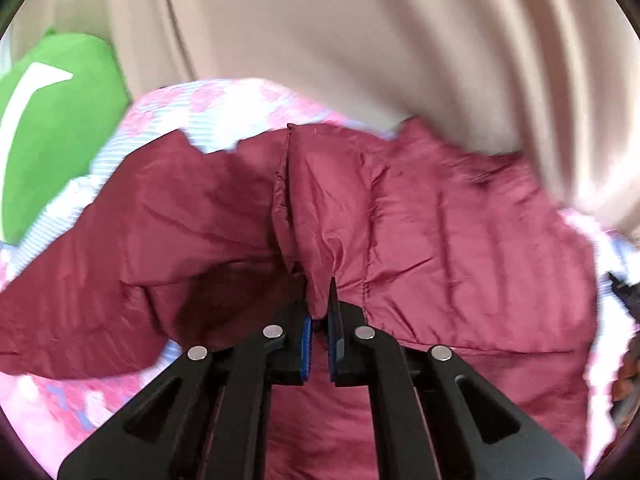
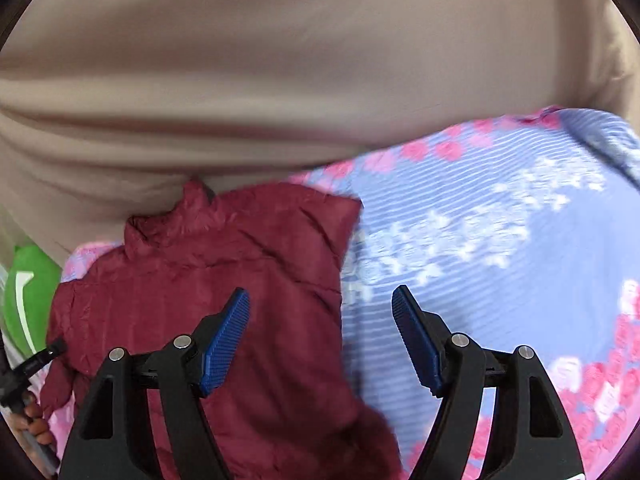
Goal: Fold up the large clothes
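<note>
Puffy quilted maroon jacket

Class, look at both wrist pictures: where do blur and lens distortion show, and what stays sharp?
Left wrist view: the maroon jacket and green cushion smear at the curved fisheye rim; the left tool stays sharp. Right wrist view: the floral sheet streaks with motion blur; the right tool stays crisp.

A bedsheet striped pale blue, with pink roses and white flowers, covered the surface. Beige curtain folds hung along its far edge. A green cushion lay at its left edge
</note>
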The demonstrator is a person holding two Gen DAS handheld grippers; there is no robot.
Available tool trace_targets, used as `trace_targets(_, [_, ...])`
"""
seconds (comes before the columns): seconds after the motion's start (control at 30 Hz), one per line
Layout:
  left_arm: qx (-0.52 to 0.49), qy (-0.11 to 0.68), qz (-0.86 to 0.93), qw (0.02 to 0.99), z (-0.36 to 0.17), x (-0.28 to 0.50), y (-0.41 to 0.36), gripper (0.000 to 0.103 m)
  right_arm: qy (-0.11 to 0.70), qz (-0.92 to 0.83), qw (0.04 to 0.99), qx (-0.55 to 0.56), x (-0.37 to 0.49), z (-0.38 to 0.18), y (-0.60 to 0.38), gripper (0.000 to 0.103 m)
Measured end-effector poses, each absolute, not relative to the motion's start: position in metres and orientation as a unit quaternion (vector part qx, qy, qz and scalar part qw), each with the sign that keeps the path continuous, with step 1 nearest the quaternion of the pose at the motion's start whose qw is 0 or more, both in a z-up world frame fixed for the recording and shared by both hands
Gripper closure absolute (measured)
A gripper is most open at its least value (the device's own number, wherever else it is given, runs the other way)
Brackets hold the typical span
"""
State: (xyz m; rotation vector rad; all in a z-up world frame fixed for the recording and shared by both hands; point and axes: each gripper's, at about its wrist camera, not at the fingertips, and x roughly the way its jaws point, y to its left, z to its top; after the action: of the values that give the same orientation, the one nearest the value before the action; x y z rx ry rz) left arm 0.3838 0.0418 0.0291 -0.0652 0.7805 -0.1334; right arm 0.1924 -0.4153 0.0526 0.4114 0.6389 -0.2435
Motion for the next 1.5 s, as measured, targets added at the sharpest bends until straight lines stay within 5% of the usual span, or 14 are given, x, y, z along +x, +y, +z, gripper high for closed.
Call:
trace_targets(0.07, [-0.032, 0.402, -0.054, 0.914, 0.007, 0.395, 0.042, 0.099, 0.324, -0.112, 0.918, 0.202, 0.209, 0.050, -0.414, 0.059])
trace_targets(0.1, [-0.036, 0.410, -0.053, 0.910, -0.002, 0.399, 0.040, 0.099, 0.324, -0.093, 0.918, 0.211, 0.213, 0.051, -0.414, 0.093])
trace_targets(0.2, [-0.031, 0.407, -0.049, 0.912, -0.017, 0.398, 0.040, 0.098, 0.281, -0.057, 0.930, 0.229, 0.209, 0.066, -0.414, 0.099])
trace_targets(0.37, [-0.036, 0.394, -0.073, 0.915, -0.025, 0.386, 0.026, 0.098, 0.328, -0.143, 0.916, 0.181, 0.206, 0.041, -0.429, 0.099])
trace_targets(0.47, [-0.031, 0.382, -0.074, 0.921, -0.029, 0.383, 0.021, 0.097, 0.298, -0.130, 0.933, 0.152, 0.165, 0.052, -0.418, 0.084])
trace_targets(0.53, [-0.037, 0.378, -0.076, 0.922, -0.029, 0.382, 0.026, 0.097, 0.297, -0.120, 0.941, 0.107, 0.142, 0.050, -0.403, 0.055])
trace_targets(0.67, [-0.047, 0.375, -0.076, 0.923, -0.030, 0.381, 0.029, 0.097, 0.342, -0.114, 0.933, -0.025, 0.137, 0.024, -0.365, 0.050])
trace_targets(0.77, [-0.045, 0.374, -0.077, 0.923, -0.028, 0.374, 0.037, 0.097, 0.360, -0.115, 0.923, -0.072, 0.146, 0.005, -0.346, 0.051])
trace_targets(0.8, [-0.045, 0.374, -0.078, 0.923, -0.029, 0.374, 0.037, 0.096, 0.357, -0.123, 0.922, -0.080, 0.150, 0.005, -0.343, 0.071])
trace_targets(0.83, [-0.045, 0.375, -0.078, 0.923, -0.029, 0.373, 0.038, 0.096, 0.348, -0.132, 0.925, -0.080, 0.153, 0.007, -0.342, 0.102])
trace_targets(0.97, [-0.051, 0.375, -0.084, 0.922, -0.029, 0.373, 0.040, 0.095, 0.308, -0.143, 0.940, 0.040, 0.140, 0.031, -0.376, 0.102])
trace_targets(1.1, [-0.032, 0.374, -0.080, 0.923, -0.030, 0.376, 0.029, 0.094, 0.399, -0.144, 0.901, 0.086, 0.161, -0.020, -0.407, 0.103])
trace_targets(1.5, [-0.023, 0.371, -0.076, 0.925, -0.030, 0.374, 0.030, 0.094, 0.318, -0.087, 0.933, 0.143, 0.145, 0.072, -0.386, 0.100])
